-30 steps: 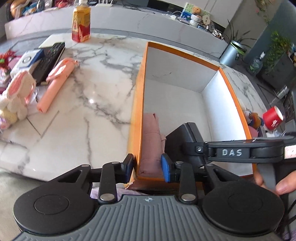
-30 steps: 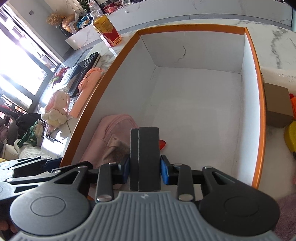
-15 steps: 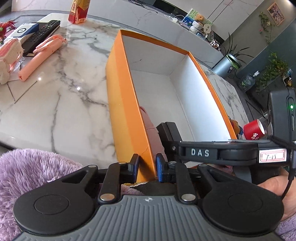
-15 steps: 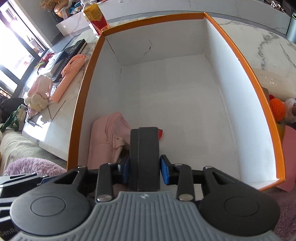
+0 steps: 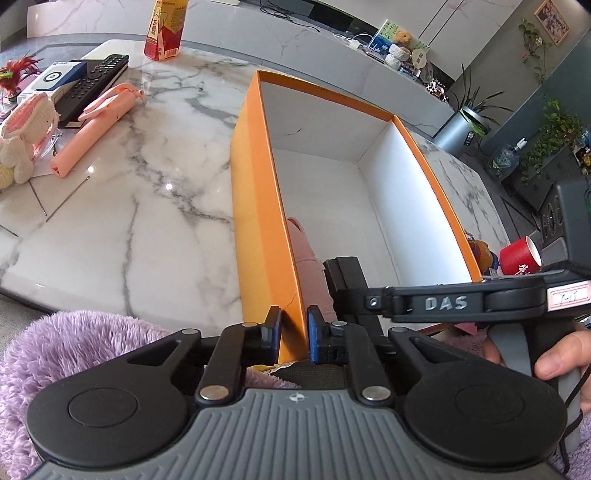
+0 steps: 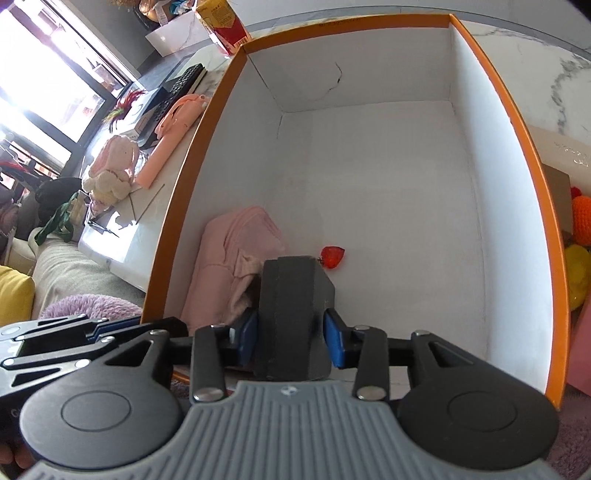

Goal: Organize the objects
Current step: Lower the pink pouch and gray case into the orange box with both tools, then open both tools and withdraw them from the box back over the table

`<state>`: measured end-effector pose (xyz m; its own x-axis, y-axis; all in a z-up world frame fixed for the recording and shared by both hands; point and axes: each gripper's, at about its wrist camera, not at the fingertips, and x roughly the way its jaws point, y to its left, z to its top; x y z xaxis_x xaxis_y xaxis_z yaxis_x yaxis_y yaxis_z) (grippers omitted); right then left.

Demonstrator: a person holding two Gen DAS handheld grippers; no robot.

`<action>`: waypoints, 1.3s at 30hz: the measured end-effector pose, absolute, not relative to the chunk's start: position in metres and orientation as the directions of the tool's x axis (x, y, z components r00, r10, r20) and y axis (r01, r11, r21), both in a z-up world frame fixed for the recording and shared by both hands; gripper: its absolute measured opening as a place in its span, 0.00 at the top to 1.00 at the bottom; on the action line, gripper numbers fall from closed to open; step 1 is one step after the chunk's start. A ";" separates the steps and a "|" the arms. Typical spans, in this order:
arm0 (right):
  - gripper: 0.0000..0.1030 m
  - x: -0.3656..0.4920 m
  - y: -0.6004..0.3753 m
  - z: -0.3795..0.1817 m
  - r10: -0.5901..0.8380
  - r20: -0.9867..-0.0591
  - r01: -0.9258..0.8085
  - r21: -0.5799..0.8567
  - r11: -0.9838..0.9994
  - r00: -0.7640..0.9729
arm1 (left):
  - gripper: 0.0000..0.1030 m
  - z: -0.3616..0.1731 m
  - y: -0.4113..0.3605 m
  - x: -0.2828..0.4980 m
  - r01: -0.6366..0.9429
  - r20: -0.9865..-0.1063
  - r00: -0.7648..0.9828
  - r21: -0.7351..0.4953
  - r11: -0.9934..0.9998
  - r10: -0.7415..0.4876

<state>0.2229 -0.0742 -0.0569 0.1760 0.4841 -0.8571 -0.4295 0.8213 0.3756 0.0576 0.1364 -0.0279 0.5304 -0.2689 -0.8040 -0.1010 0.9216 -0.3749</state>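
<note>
An orange box point(image 5: 258, 221) with a white inside stands on the marble table. My left gripper point(image 5: 293, 332) is shut on the box's near left wall, one pad on each side of it. Inside, near the front, lie a pink cloth point(image 6: 229, 258) and a small red charm point(image 6: 332, 256). My right gripper point(image 6: 290, 332) reaches down into the box with a dark grey block point(image 6: 291, 314) between its jaws. Those jaws are opening, and the block sits tilted and loose between the blue pads. The block point(image 5: 345, 273) also shows in the left wrist view beside the cloth.
Left of the box lie a pink stick point(image 5: 96, 125), a remote point(image 5: 96, 81), a plush rabbit point(image 5: 22, 136) and a drink carton point(image 5: 164, 29). A red cup point(image 5: 519, 256), an orange knitted toy point(image 6: 581, 214) and a brown box point(image 6: 556, 195) sit to the right. A purple fluffy rug point(image 5: 74, 350) lies below.
My left gripper slid onto the box's left wall and closed on it. My right gripper's jaws widened around the grey block, which now sits tilted.
</note>
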 end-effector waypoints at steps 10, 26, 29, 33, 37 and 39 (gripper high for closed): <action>0.71 0.225 -0.085 -0.059 0.548 -0.823 -0.388 0.461 0.798 0.149 | 0.84 -0.027 0.136 0.057 -0.107 -0.801 0.534 -0.382 0.918 -0.271; 0.64 0.215 -0.092 -0.044 0.529 -0.817 -0.441 0.397 0.805 0.231 | 0.78 -0.001 0.135 0.044 -0.105 -0.737 0.639 -0.365 0.925 -0.219; 0.63 0.209 -0.101 -0.029 0.544 -0.794 -0.458 0.390 0.799 0.273 | 0.78 0.019 0.125 0.041 -0.051 -0.691 0.686 -0.358 0.933 -0.228; 0.62 0.198 -0.123 -0.005 0.527 -0.765 -0.462 0.341 0.819 0.370 | 0.77 0.042 0.095 0.044 0.061 -0.640 0.714 -0.348 0.935 -0.284; 0.62 0.192 -0.162 0.012 0.482 -0.743 -0.416 0.298 0.859 0.464 | 0.77 0.050 0.055 0.055 0.178 -0.611 0.696 -0.363 0.915 -0.378; 0.63 0.190 -0.187 0.017 0.445 -0.738 -0.380 0.272 0.884 0.508 | 0.77 0.049 0.034 0.064 0.231 -0.607 0.669 -0.378 0.896 -0.429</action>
